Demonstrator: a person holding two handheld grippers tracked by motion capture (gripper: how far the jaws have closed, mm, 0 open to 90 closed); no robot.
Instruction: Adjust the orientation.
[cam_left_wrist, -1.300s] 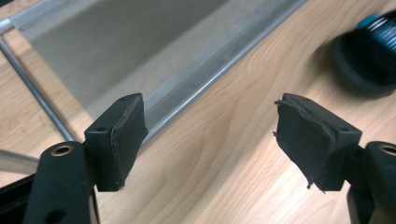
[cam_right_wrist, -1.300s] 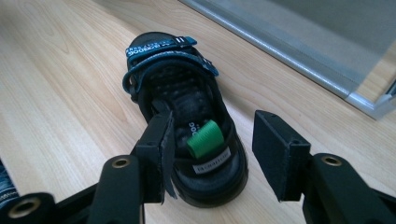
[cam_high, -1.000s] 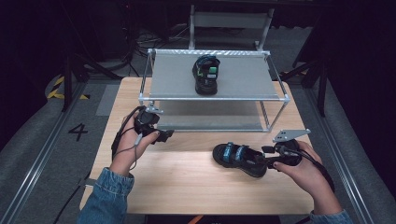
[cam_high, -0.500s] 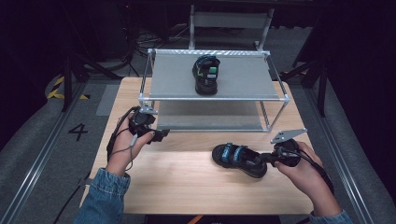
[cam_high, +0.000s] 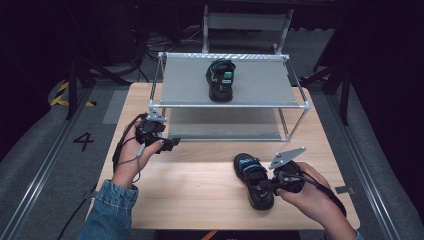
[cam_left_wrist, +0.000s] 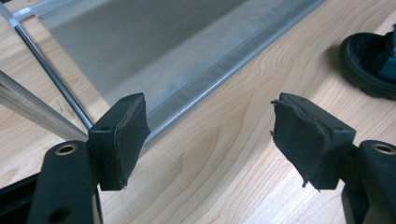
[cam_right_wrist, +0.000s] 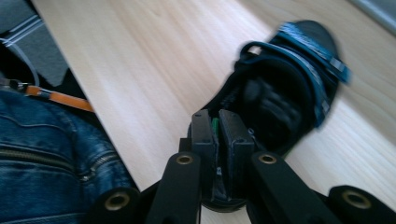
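Black sandal (cam_high: 254, 180) pinched at heel (green tab) by right gripper (cam_high: 270, 184) jaws | left gripper (cam_high: 167, 143) jaws spread, well apart

sandal (cam_high: 254, 180) turned lengthwise — right hand-held gripper (cam_high: 266, 186) swung

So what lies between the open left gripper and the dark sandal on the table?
Bare light wooden tabletop in the high view, between the left gripper and the black-and-teal sandal. The left gripper view shows the same.
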